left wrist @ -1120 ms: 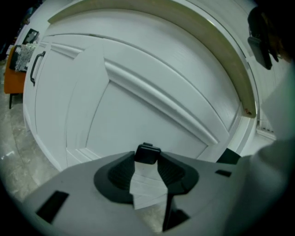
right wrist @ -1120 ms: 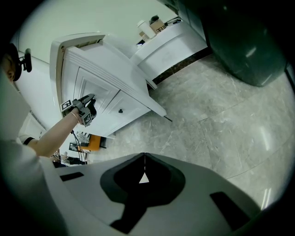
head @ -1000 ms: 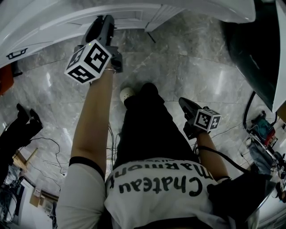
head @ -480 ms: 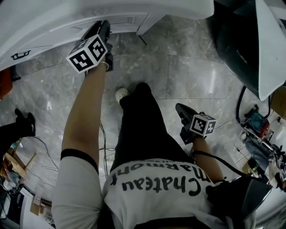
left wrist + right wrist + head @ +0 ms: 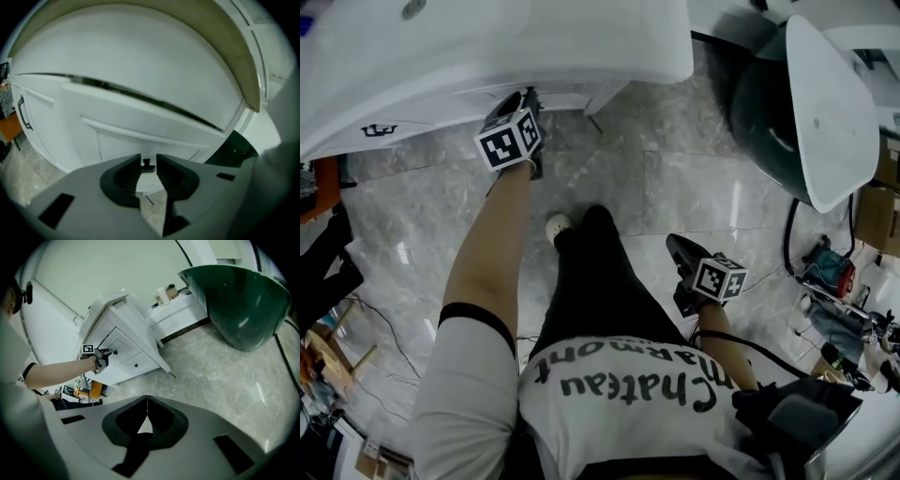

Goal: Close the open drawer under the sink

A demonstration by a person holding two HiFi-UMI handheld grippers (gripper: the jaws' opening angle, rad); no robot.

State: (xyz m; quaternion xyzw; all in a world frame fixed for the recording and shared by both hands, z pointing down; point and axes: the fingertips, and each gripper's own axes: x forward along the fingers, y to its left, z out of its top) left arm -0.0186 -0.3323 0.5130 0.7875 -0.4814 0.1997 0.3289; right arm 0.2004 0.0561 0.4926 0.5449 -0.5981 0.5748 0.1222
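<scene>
Grey marble floor (image 5: pixel 675 187), white cabinet (image 5: pixel 124 329). Drawer (image 5: pixel 140 119) sits just under the sink (image 5: pixel 487 37) at the cabinet's top edge, front looking a bit out. My left tongs (image 5: pixel 525 98) have just been narrowing around its knob (image 5: pixel 147 164), not pinching yet, probably to steer the push. Right tongs (image 5: pixel 147 401) are closed, empty, idle.

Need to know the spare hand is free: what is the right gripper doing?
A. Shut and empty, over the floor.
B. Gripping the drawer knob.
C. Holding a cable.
A: the right gripper has its jaws together with nothing between them, only marble floor beyond.
</scene>
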